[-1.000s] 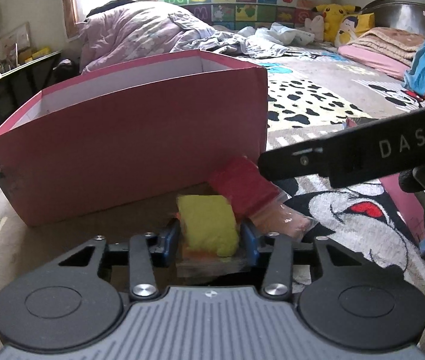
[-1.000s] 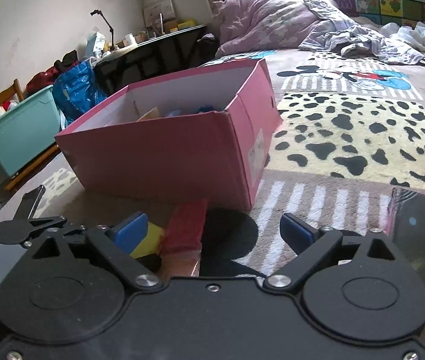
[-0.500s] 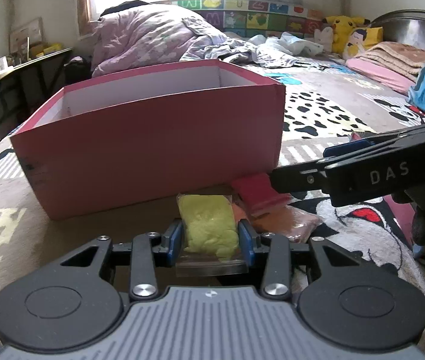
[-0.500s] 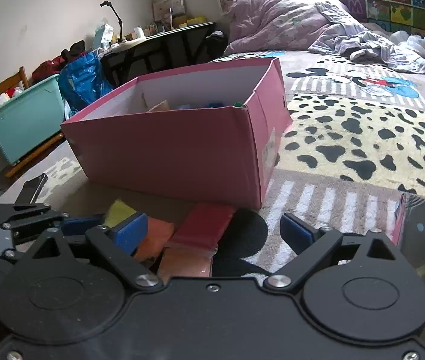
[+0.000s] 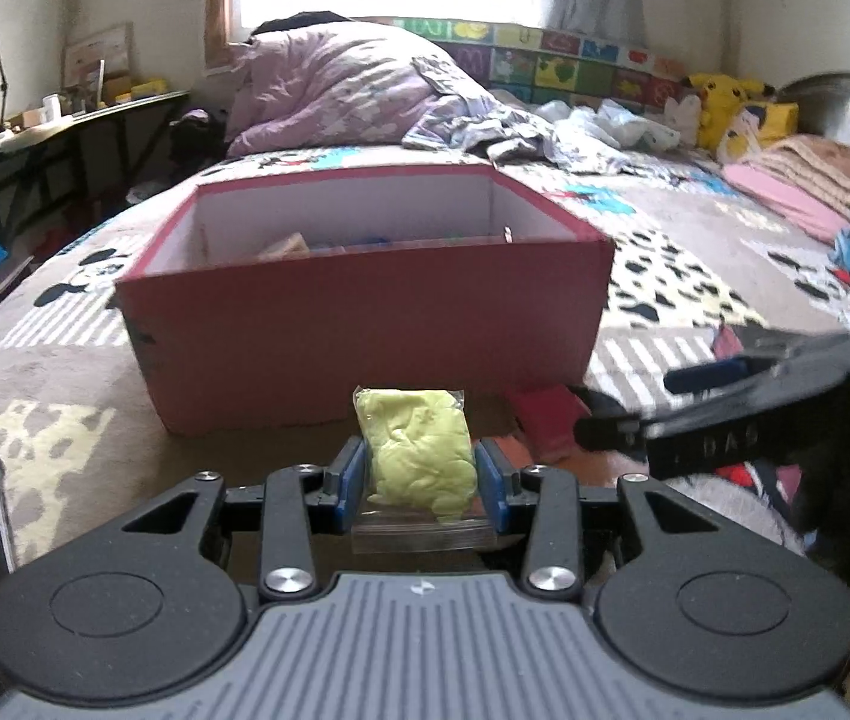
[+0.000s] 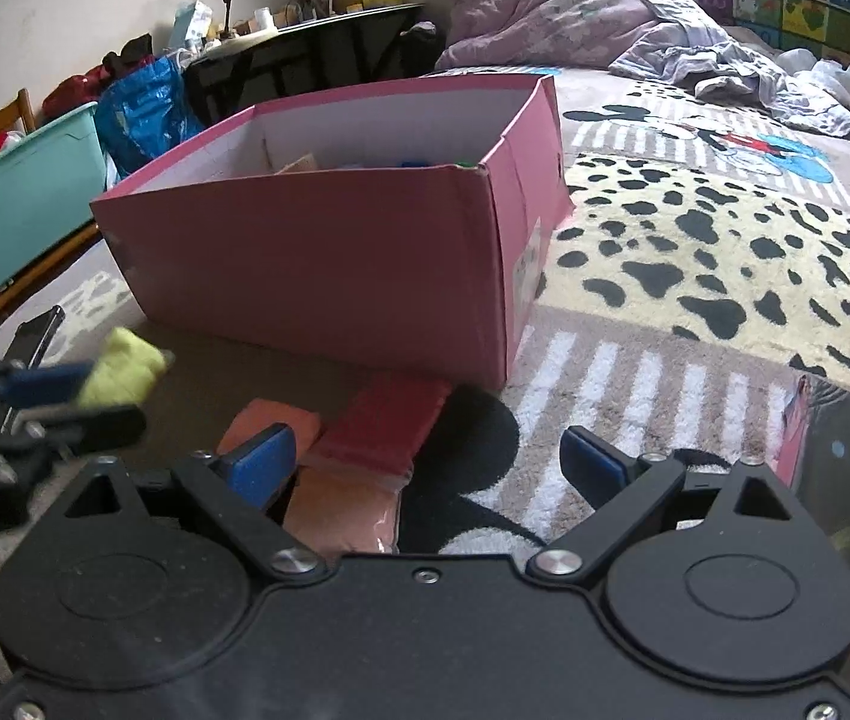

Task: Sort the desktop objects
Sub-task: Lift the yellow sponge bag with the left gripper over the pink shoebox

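Observation:
My left gripper point(image 5: 419, 480) is shut on a clear bag of yellow putty point(image 5: 416, 456), held in the air just in front of the pink box point(image 5: 365, 324); the same bag of yellow putty point(image 6: 122, 366) shows at the left of the right wrist view. The pink box point(image 6: 335, 276) stands open-topped with several small items inside. A red bag point(image 6: 392, 420) and two orange bags point(image 6: 344, 513) lie on the blanket before the box. My right gripper point(image 6: 427, 462) stands open just above them, holding nothing; the right gripper point(image 5: 718, 408) also crosses the left wrist view.
A Mickey Mouse patterned blanket point(image 6: 694, 228) covers the bed. A rumpled purple duvet point(image 5: 335, 90) lies behind the box. A teal bin point(image 6: 23, 186), a blue bag point(image 6: 143, 108) and a dark desk point(image 6: 317, 42) stand beside the bed. A dark flat book point(image 6: 844, 468) lies right.
My left gripper lifted the yellow putty bag off the orange bags and drew back from the box, so the box's inside shows. The right gripper barely moved.

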Tool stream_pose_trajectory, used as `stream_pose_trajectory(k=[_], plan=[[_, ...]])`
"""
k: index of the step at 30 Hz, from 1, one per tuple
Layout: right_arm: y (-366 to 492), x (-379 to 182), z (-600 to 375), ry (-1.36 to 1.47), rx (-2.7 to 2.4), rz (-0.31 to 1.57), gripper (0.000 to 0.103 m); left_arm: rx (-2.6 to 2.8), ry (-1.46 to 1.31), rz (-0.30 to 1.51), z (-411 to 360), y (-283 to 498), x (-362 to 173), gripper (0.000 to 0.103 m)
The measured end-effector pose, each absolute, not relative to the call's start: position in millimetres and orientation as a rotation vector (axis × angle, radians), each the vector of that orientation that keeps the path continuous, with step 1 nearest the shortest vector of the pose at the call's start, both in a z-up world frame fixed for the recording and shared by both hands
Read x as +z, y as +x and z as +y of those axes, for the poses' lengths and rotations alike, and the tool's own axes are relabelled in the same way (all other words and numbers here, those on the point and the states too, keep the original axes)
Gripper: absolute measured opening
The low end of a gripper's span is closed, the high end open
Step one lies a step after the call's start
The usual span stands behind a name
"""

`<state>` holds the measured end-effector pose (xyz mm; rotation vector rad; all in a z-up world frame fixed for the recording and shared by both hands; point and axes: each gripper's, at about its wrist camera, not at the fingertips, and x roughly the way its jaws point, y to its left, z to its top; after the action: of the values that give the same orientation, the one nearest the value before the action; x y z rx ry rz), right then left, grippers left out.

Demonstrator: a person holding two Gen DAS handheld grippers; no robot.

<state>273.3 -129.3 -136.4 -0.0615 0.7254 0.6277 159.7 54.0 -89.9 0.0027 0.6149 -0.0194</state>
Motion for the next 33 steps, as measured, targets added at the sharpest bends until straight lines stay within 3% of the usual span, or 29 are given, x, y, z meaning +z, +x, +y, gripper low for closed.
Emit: stream_pose_trajectory(k=[20,33], plan=[[259,-132,-120,-0.081,0.672,0.701,0.097,0.049,0.028,0.511,77,217,6,0.038],[252,-135,-111,-0.105,0.702,0.703,0.097,0.110,0.015,0.558,104,286,11,0.038]])
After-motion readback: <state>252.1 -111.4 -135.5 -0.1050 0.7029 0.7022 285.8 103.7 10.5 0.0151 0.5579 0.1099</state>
